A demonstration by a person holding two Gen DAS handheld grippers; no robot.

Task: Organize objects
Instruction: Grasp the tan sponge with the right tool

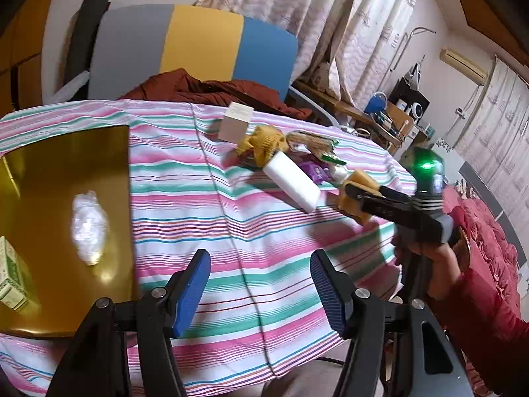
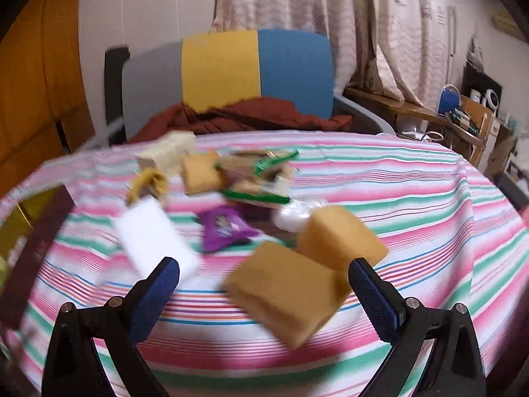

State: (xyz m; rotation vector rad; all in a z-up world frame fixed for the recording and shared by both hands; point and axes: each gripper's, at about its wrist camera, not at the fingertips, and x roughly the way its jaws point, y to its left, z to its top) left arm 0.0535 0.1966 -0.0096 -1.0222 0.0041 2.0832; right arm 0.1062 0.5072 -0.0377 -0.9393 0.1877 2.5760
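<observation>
Meanwhile, on the left of the striped table (image 1: 231,218), a gold tray (image 1: 66,178) already holds a clear crinkled plastic packet (image 1: 89,226) and, at its near left edge, a green-printed carton (image 1: 11,276), the two well apart; the left claw (image 1: 261,292) hangs spread and empty over the cloth just beside the tray's right edge. Further right the unsorted heap waits: a pale cube box (image 1: 235,121), a mustard knitted piece (image 1: 264,144), a white block (image 1: 292,183), a purple sachet (image 2: 224,226) and green-edged wrappers (image 2: 264,178). At far right the right claw (image 2: 264,292) is spread wide around a tan sponge block (image 2: 284,291), a second tan block (image 2: 340,236) just behind; blur hides whether the pads touch, but they appear not to press. By the look of it, the step is picking that near sponge: closing squarely on its flat sides and lifting straight would avoid dragging its neighbour, before carrying it left to a bare part of the tray
</observation>
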